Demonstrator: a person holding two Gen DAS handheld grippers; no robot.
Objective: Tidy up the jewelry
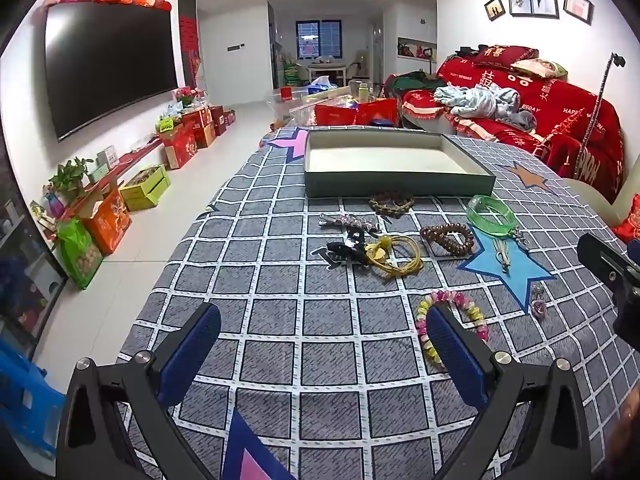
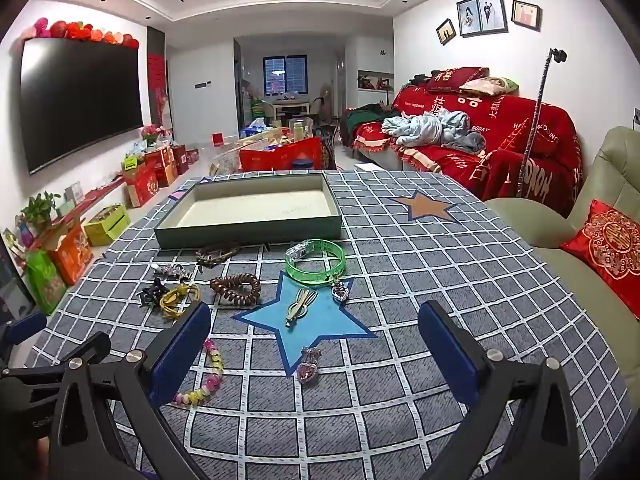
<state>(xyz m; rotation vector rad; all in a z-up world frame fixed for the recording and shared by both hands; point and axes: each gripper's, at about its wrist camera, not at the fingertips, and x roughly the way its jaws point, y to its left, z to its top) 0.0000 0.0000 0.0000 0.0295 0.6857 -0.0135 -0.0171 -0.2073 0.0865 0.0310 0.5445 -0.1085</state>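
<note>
Risk, as I judge it: small pieces lie crowded on the bench point(image 2: 420, 248), so my wide jaws could snag a neighbour or drag the cloth. Stock, large to small: empty tray point(image 2: 248, 234) at the far end; before it green bangle point(image 2: 316, 264), brown bead bracelet point(image 2: 236, 286), pastel bracelet point(image 2: 208, 376), heart pendant point(image 2: 308, 372). Left gripper point(image 1: 320, 344) and right gripper point(image 2: 316, 344) both gape, holding nothing.

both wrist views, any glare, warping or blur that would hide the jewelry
Left wrist view: fisheye bends the tv and the box; the jewelry stays sharp and evenly lit. Right wrist view: ceiling light blown out, corners dark, the green bangle crisp.
</note>
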